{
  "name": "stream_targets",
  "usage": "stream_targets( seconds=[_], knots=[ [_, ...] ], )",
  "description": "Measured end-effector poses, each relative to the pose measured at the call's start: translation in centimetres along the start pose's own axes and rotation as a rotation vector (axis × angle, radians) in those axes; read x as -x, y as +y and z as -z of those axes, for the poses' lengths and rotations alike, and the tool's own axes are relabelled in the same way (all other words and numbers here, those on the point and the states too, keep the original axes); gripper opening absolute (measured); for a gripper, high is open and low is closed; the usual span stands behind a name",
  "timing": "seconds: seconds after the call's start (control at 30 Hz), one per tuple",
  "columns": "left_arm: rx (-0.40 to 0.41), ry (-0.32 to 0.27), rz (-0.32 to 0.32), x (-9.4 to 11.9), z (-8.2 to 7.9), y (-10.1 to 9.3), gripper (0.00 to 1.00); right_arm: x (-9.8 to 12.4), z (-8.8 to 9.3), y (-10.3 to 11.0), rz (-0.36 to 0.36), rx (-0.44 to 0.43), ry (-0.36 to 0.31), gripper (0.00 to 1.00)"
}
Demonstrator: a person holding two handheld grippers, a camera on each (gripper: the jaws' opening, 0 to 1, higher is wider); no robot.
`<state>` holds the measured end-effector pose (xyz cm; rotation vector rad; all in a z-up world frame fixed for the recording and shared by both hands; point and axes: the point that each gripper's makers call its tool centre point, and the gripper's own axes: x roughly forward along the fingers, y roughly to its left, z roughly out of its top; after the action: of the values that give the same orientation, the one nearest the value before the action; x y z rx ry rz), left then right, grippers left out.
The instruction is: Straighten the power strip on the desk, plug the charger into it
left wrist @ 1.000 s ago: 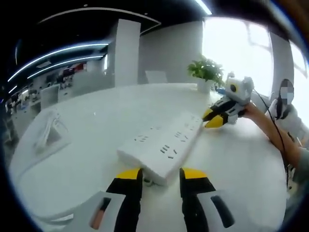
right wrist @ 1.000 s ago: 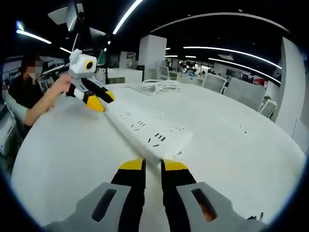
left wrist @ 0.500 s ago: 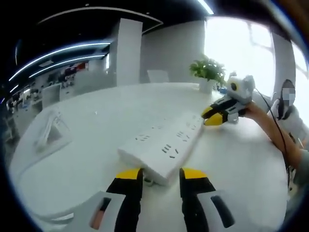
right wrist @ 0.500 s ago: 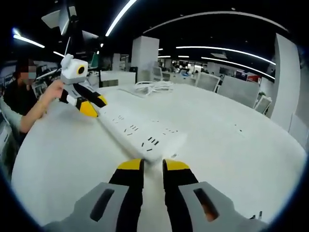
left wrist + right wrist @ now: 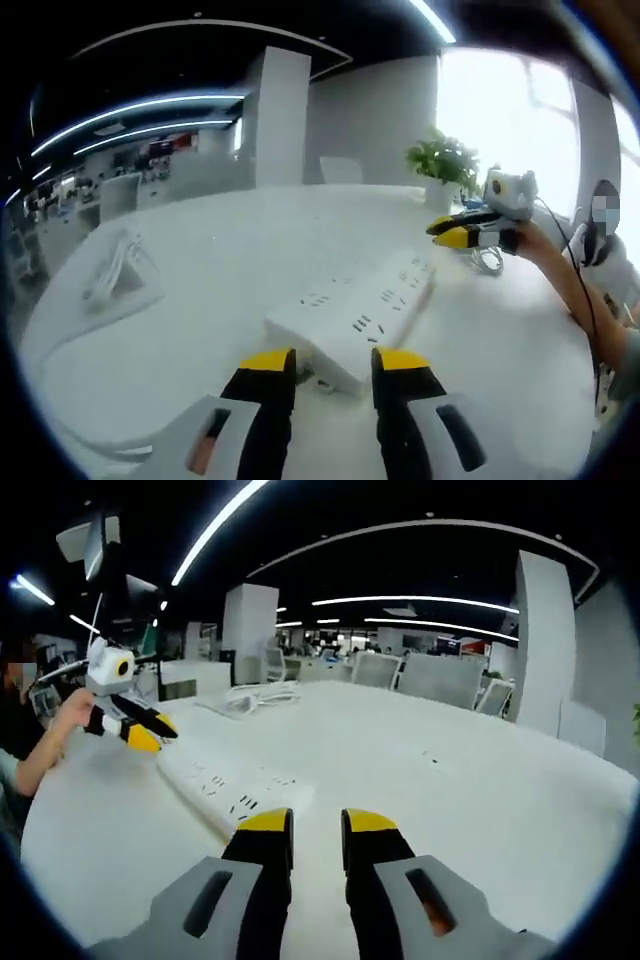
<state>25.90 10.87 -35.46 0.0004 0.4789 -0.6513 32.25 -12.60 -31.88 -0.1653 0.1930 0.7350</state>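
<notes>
On the white desk [image 5: 200, 330], the power strip [image 5: 355, 320] lies flat, running from just ahead of the left gripper [image 5: 325, 362] toward 1 o'clock in the left gripper view. That gripper's yellow-tipped jaws stand apart, with nothing between them; the strip's near end sits just beyond the tips. At 2 o'clock the right gripper [image 5: 452, 232] hovers near the strip's far end, held by a person's hand [image 5: 530, 240], its jaws nearly together; whether they hold anything cannot be told. A potted plant [image 5: 445, 165] stands behind it, and a coiled white cable [image 5: 115, 275] lies at 9 o'clock.

From the right gripper view, the power strip [image 5: 225, 785] extends toward 10 o'clock from the right gripper [image 5: 305, 822], whose jaws show a narrow gap and grip nothing. The left gripper [image 5: 145, 735] appears at 9 o'clock, beside the far end. A white cable bundle [image 5: 255, 695] lies at 11 o'clock.

The strip is white, long and rectangular, with several rows of dark socket slots. Its cord is hard to make out.
</notes>
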Motion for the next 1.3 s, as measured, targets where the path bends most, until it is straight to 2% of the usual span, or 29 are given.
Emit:
stream_targets(
  seconds=[0.13,0.27,0.43,0.53,0.67,0.9,1.03,1.3],
  knots=[
    [0.0,-0.019,-0.001,0.1,-0.5,-0.1,0.31,1.4,-1.6,-1.7,0.061,-0.053,-0.071,0.18],
    [0.004,-0.027,0.01,0.1,-0.7,-0.3,0.31,2.6,-2.0,-3.4,0.134,-0.053,-0.073,0.18],
    [0.009,-0.029,0.013,0.2,-0.7,-0.3,0.31,4.2,-1.4,-5.2,0.236,-0.02,-0.002,0.19],
    [0.017,-0.039,0.032,0.2,-0.9,-0.8,0.31,5.6,-0.4,-7.0,0.319,0.023,0.078,0.2],
    [0.016,-0.043,0.04,0.2,-1.1,-1.0,0.31,7.3,0.6,-9.0,0.412,0.021,0.155,0.2],
    [0.015,-0.044,0.033,0.3,-1.1,-0.9,0.31,8.0,2.3,-9.7,0.432,-0.016,0.225,0.21],
    [0.018,-0.042,0.033,0.3,-1.1,-0.8,0.31,8.3,3.7,-9.8,0.438,-0.004,0.305,0.22],
    [0.019,-0.04,0.032,0.3,-1.1,-0.7,0.31,8.8,5.5,-10.2,0.437,-0.033,0.384,0.24]
  ],
)
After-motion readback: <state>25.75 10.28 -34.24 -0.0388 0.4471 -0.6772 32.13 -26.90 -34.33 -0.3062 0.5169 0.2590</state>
